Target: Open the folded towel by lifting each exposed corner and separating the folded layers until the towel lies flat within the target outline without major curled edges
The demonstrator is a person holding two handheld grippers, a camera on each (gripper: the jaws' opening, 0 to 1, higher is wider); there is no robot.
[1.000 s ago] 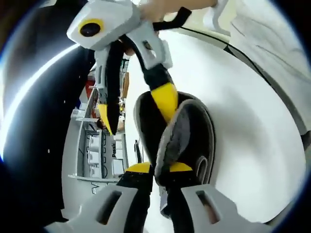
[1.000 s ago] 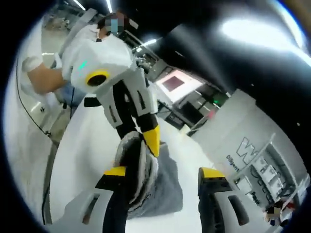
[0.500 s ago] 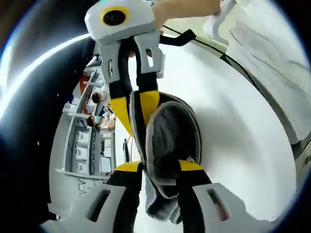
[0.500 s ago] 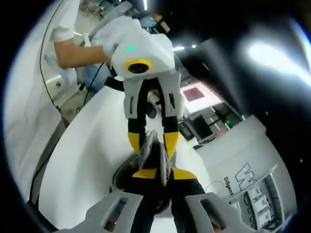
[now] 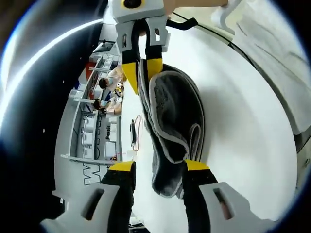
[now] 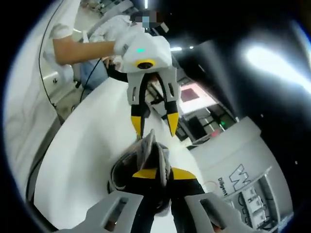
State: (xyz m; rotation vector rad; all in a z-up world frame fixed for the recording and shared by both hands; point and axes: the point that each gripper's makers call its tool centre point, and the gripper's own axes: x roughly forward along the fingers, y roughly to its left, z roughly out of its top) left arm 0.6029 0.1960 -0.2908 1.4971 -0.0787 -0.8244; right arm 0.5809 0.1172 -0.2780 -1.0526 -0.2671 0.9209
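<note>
The grey towel (image 5: 175, 111) with its pale hem hangs folded above the white table (image 5: 243, 145). My right gripper (image 5: 142, 73) comes in from the top of the left gripper view, shut on the towel's far edge. In the right gripper view its own jaws (image 6: 164, 173) pinch the bunched towel (image 6: 146, 150) tightly. My left gripper (image 5: 159, 166) stands open, its yellow tips wide apart on either side of the towel's loose near end. Seen from the right gripper view, the left gripper (image 6: 154, 127) hovers open just beyond the towel's top edge, apart from it.
A person's bare arm (image 6: 82, 48) and white sleeve hold the left gripper. A thin cable (image 5: 133, 138) lies near the table's edge. Shelving and seated people (image 5: 104, 92) are past that edge. A white wall with lettering (image 6: 243, 177) stands behind the table (image 6: 82, 160).
The right gripper, open one second ago, has shut on the towel. The left gripper has since opened, let the towel go and drawn back a little.
</note>
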